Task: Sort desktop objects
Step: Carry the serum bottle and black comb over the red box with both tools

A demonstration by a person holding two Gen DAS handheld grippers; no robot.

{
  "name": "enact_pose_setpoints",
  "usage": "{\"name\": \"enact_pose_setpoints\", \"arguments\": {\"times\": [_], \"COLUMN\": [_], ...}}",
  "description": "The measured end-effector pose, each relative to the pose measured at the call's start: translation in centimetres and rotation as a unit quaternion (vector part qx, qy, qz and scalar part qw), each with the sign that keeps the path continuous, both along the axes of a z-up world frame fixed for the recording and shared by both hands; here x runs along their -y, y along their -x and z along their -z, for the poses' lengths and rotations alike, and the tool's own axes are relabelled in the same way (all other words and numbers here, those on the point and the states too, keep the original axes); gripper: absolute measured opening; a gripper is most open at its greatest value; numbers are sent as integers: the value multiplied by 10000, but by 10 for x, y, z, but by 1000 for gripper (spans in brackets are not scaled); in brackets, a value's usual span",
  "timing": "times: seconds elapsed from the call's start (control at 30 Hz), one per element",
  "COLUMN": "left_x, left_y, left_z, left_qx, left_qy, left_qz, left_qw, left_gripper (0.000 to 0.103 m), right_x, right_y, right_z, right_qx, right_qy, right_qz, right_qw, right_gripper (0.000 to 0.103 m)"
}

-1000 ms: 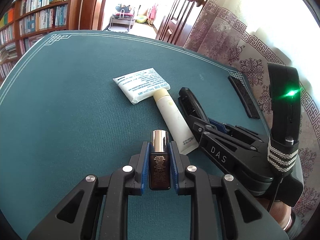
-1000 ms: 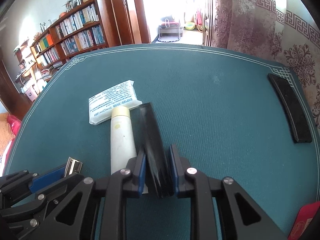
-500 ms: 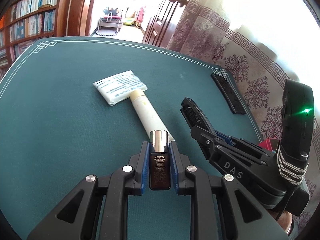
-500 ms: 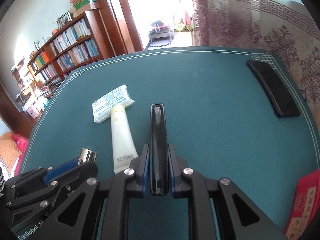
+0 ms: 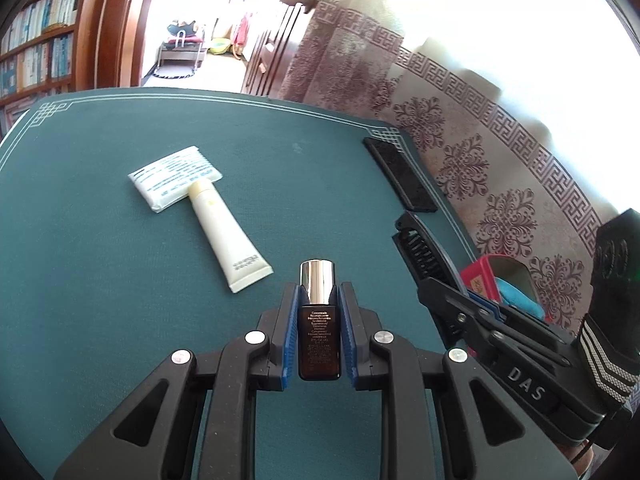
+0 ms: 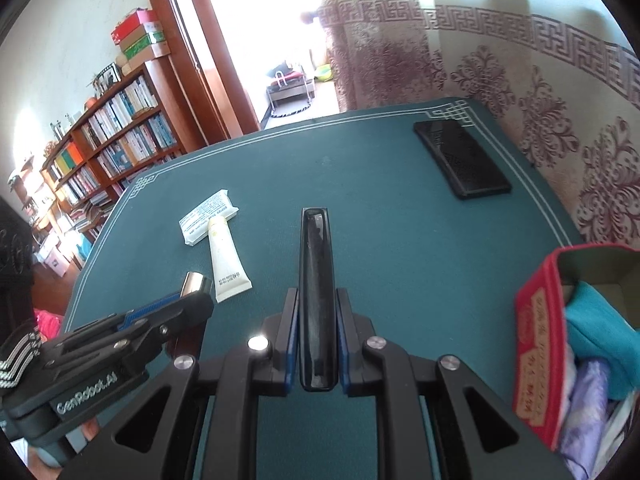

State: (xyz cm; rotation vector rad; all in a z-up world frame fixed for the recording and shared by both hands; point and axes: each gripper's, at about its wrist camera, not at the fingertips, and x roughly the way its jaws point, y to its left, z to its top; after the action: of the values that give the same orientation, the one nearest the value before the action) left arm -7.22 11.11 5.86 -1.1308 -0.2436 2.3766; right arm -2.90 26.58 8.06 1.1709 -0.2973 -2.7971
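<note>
On green table (image 5: 100, 320), tube (image 5: 224, 232), packet (image 5: 174, 176), red box (image 6: 540, 344)

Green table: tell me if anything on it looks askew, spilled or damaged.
Nothing spilled or damaged. On the green table, only the cream tube lies crooked, its cap resting on the white packet. The black case lies flat by the far corner.
</note>
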Motion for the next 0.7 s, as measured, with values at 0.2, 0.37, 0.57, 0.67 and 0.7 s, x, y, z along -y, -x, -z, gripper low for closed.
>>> {"name": "enact_pose_setpoints", "arguments": {"times": [0.2, 0.37, 0.57, 0.67, 0.7], "left_x": [-20, -39, -57, -68, -72], "left_y": [-16, -27, -41, -49, -51], "left_z": [-8, -6, -7, -8, -8], "left_qx": [-129, -136, -195, -251, -257], "left_qy": [12, 125, 256, 356, 383], "left_qz": [337, 630, 904, 1019, 1065], "left_qw": [9993, 9978, 9954, 9938, 9932], "left_gripper": [22, 22, 22, 22, 22], "right_x": [-32, -59, -89, -105, -113], "right_y": [-46, -73, -110, -128, -135], "right_z": [-16, -20, -23, -25, -24], "right_qx": [-246, -294, -435, -504, -501], "right_qy": [6, -64, -193, -310, -300], "right_qz": [377, 751, 1095, 1294, 1393], "right_qw": [9990, 9967, 9929, 9898, 9885], "right_gripper": [18, 18, 18, 18, 18]}}
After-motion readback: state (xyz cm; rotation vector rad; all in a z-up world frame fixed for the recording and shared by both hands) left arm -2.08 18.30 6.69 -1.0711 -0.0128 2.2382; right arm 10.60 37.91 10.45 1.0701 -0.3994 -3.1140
